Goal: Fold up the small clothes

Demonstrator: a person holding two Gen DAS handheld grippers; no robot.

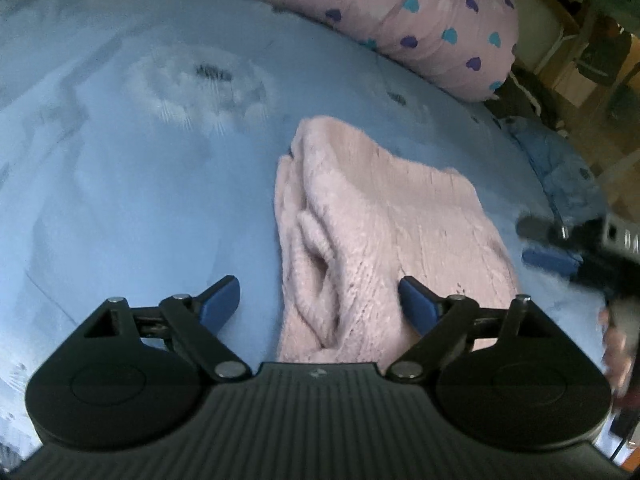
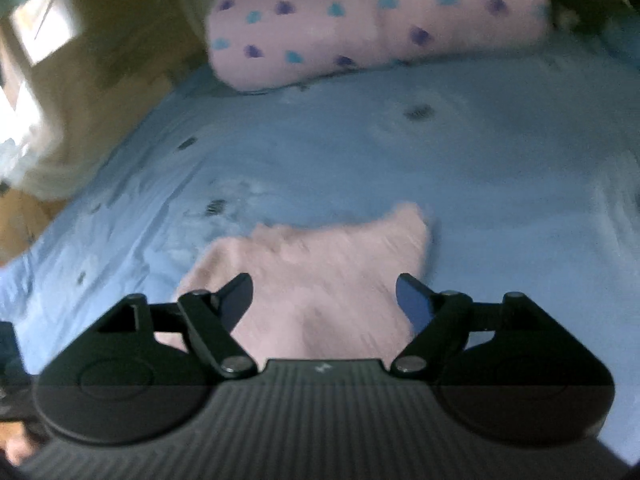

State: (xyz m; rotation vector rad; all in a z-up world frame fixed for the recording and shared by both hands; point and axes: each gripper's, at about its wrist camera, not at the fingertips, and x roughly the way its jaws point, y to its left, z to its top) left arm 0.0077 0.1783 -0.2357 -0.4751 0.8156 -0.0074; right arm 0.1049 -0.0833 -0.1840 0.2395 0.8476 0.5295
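A small pink knitted garment (image 1: 372,232) lies folded over and rumpled on the blue bedsheet (image 1: 120,180). My left gripper (image 1: 320,300) is open and empty, hovering above the garment's near left edge. In the right wrist view the same pink garment (image 2: 320,280) lies just ahead, blurred. My right gripper (image 2: 324,300) is open and empty above its near edge. The right gripper also shows at the right edge of the left wrist view (image 1: 560,256), beside the garment.
A pink pillow with blue and purple hearts (image 1: 400,12) lies at the far side of the bed, also seen in the right wrist view (image 2: 360,20). The bed's edge (image 1: 560,168) and furniture lie to the right. The sheet (image 2: 500,180) spreads around the garment.
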